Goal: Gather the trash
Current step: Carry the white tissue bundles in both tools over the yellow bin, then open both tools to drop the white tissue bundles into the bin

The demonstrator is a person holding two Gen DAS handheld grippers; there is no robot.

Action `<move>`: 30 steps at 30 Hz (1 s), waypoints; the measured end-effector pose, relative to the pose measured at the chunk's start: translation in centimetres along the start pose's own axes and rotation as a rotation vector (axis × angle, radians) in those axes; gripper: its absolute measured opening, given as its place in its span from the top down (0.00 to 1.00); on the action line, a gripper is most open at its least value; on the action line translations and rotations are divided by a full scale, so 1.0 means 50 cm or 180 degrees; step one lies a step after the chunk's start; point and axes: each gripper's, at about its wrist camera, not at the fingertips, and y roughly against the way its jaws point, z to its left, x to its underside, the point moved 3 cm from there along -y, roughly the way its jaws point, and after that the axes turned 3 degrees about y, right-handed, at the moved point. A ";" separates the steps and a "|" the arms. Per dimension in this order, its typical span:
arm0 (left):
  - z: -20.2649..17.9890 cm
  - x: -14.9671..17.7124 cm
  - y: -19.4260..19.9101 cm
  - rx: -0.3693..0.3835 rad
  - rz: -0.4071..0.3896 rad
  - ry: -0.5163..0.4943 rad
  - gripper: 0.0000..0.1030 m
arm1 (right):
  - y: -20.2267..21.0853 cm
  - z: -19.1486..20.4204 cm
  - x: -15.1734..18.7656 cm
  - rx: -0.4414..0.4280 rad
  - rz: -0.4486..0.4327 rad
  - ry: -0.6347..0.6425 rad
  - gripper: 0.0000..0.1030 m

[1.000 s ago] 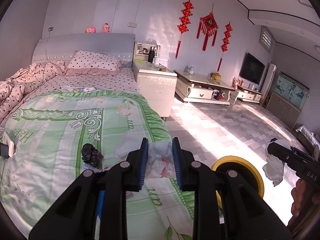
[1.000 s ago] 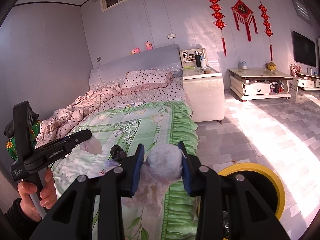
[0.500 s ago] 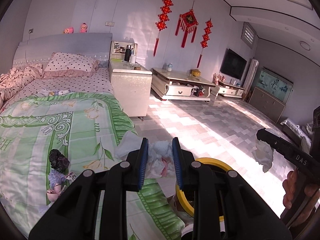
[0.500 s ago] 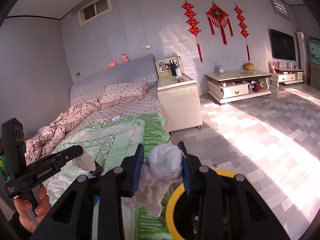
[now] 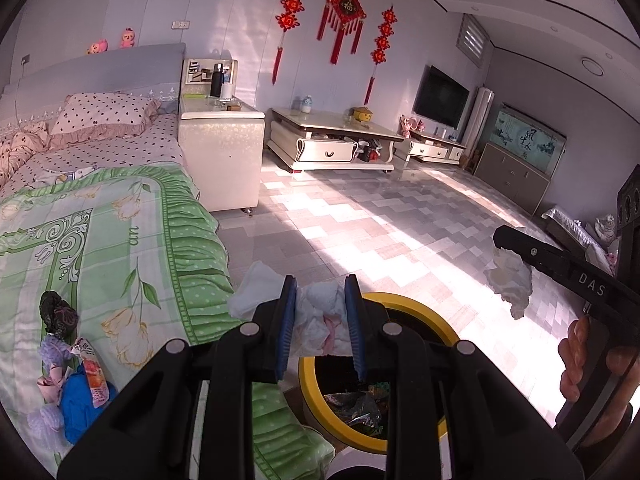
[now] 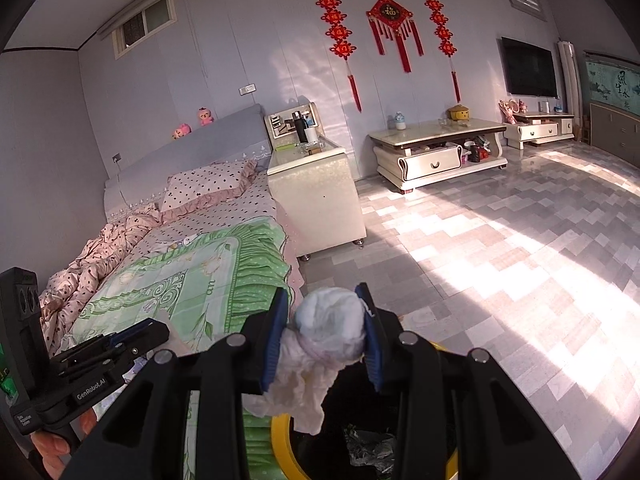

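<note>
My left gripper is shut on a crumpled white tissue with pink marks, held over the near rim of the yellow-rimmed trash bin. My right gripper is shut on a white tissue wad whose loose tail hangs down above the same bin. The right gripper also shows in the left wrist view with its tissue. The left gripper shows at the left in the right wrist view. More trash lies on the bed: a black lump, a snack wrapper, a blue item.
The bed with a green quilt is at the left, its edge next to the bin. A white bedside cabinet and a low TV table stand beyond. The tiled floor is sunlit. The bin holds wrappers.
Both grippers moved right off the bed with their tissues, and now hang over the trash bin. The bin has come closer and lower in both views.
</note>
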 end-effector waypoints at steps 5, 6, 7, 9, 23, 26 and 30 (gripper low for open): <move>-0.019 0.033 -0.070 0.0072 0.0187 -0.0018 0.77 | -0.048 -0.043 0.025 0.0058 0.0170 -0.0109 0.68; -0.020 0.040 -0.085 0.0077 0.0225 -0.0015 0.77 | -0.058 -0.049 0.031 0.0074 0.0201 -0.0131 0.68; -0.023 0.049 -0.097 0.0081 0.0259 -0.0016 0.77 | -0.068 -0.056 0.037 0.0090 0.0231 -0.0150 0.68; -0.028 0.064 -0.123 0.0094 0.0326 -0.0022 0.77 | -0.088 -0.068 0.046 0.0134 0.0292 -0.0168 0.68; -0.058 0.125 -0.205 0.0238 0.0566 -0.0092 0.66 | -0.155 -0.137 0.082 0.0340 0.0456 -0.0386 0.65; -0.061 0.129 -0.201 0.0246 0.0556 -0.0092 0.56 | -0.152 -0.143 0.085 0.0387 0.0457 -0.0417 0.61; -0.059 0.133 -0.193 0.0251 0.0539 -0.0089 0.46 | -0.146 -0.150 0.086 0.0449 0.0448 -0.0464 0.54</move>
